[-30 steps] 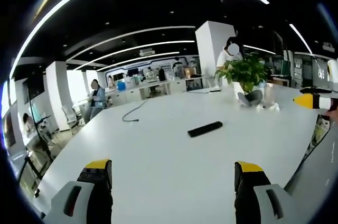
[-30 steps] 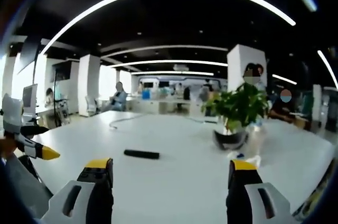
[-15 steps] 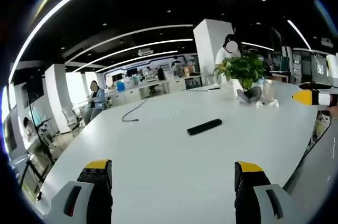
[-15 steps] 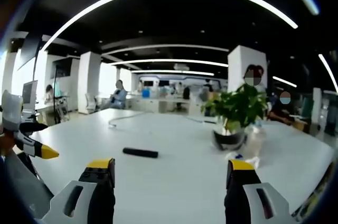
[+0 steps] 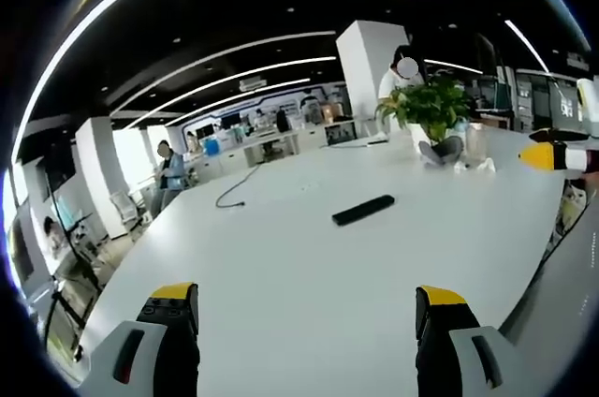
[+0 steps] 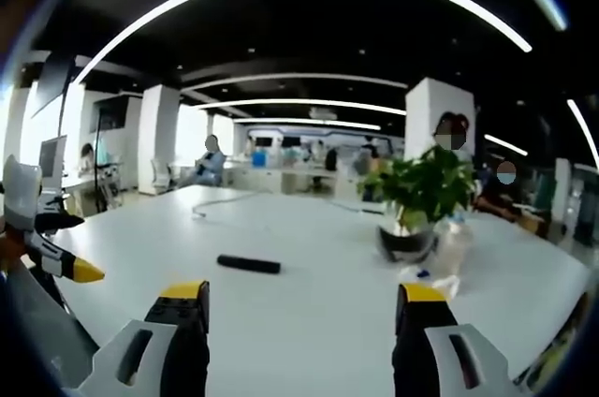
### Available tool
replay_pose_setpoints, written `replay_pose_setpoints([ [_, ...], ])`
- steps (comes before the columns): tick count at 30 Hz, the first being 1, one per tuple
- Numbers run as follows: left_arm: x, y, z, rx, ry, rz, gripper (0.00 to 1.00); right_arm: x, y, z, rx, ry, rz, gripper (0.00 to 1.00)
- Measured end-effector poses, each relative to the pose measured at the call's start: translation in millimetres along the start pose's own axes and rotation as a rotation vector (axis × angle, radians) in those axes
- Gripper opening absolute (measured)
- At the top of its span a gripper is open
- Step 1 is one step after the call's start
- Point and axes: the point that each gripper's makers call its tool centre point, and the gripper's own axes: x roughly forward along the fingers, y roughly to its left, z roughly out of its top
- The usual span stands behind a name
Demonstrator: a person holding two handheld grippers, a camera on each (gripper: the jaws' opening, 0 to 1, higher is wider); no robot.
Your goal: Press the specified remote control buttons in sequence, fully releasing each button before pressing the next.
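Left gripper view: remote (image 5: 363, 210) on table (image 5: 281, 266) (untouched), jaws apart.

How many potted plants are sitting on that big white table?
1. The leafy green potted plant stands toward the far right side of the large white table, beyond the slim black remote control. More plants could be hidden elsewhere in the office.
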Motion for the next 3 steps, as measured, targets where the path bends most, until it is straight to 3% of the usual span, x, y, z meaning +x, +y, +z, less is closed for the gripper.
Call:
replay_pose_setpoints([
  [3, 0.4, 1.3, -1.6, -0.006, 0.008, 0.004, 1.00, -0.1, 1.7, -0.6, -0.009, 0.003, 0.007, 0.79],
])
